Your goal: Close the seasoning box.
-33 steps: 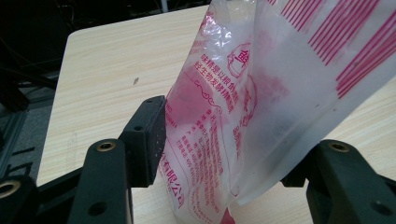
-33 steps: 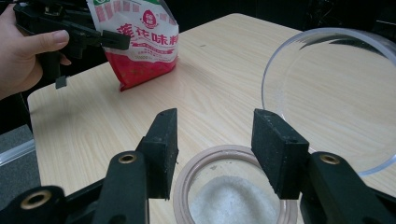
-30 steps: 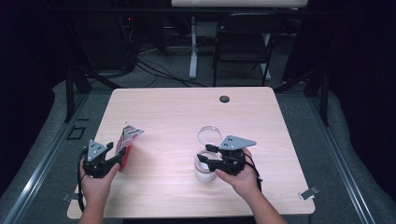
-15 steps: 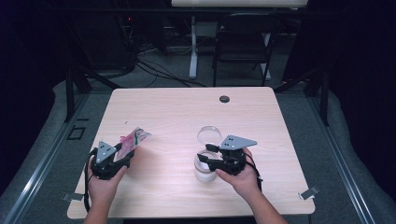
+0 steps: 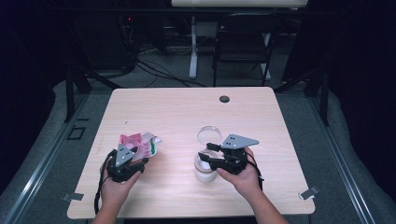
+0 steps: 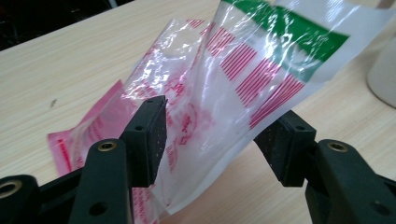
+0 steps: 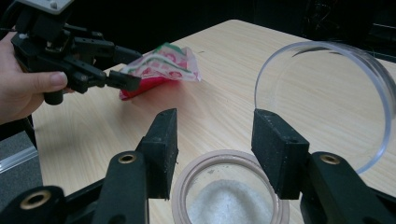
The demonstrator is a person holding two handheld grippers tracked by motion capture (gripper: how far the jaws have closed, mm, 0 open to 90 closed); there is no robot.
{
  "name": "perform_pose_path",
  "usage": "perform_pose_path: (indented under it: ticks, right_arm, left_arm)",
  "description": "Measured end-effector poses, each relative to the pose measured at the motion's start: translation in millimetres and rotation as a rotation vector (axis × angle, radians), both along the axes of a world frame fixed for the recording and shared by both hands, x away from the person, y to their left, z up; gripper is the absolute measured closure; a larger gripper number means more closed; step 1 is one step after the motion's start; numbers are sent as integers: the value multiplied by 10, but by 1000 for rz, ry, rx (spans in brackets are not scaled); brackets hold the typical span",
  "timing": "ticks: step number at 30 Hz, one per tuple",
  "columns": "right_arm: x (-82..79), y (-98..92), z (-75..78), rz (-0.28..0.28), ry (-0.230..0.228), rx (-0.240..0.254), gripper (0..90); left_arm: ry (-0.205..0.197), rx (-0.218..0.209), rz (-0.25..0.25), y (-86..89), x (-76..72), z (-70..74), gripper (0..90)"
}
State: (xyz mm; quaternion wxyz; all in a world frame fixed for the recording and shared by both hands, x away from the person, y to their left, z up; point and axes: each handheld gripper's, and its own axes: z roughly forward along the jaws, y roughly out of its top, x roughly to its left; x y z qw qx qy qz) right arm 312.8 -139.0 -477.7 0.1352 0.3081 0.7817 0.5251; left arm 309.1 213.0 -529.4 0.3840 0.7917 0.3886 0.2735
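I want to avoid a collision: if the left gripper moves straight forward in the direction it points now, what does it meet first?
The left gripper meets the plastic bag first: the bag already lies between its open jaws, tilted up off the table. Beyond it, the white jar stands off to one side, probably outside the line; depth is unclear.

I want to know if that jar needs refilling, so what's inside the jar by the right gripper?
The open jar holds white granules, seen through its mouth between the right gripper's jaws. How deep they go is hidden by the rim.
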Motion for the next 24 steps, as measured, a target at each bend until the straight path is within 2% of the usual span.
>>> perform_pose_path:
  ticks: [6, 13, 21, 24]
  right_arm:
    - [3, -26, 23, -5, -2, 7, 511]
    - [3, -78, 71, -11, -7, 23, 516]
    - [13, -145, 118, -28, -14, 37, 523]
    - [13, -172, 138, -34, -16, 48, 526]
  left_arm:
    - [14, 49, -57, -183, -19, -40, 449]
    - [20, 89, -94, -319, -45, -74, 442]
    - [2, 74, -120, -393, -86, -52, 462]
    - [2, 84, -130, -406, -93, -47, 461]
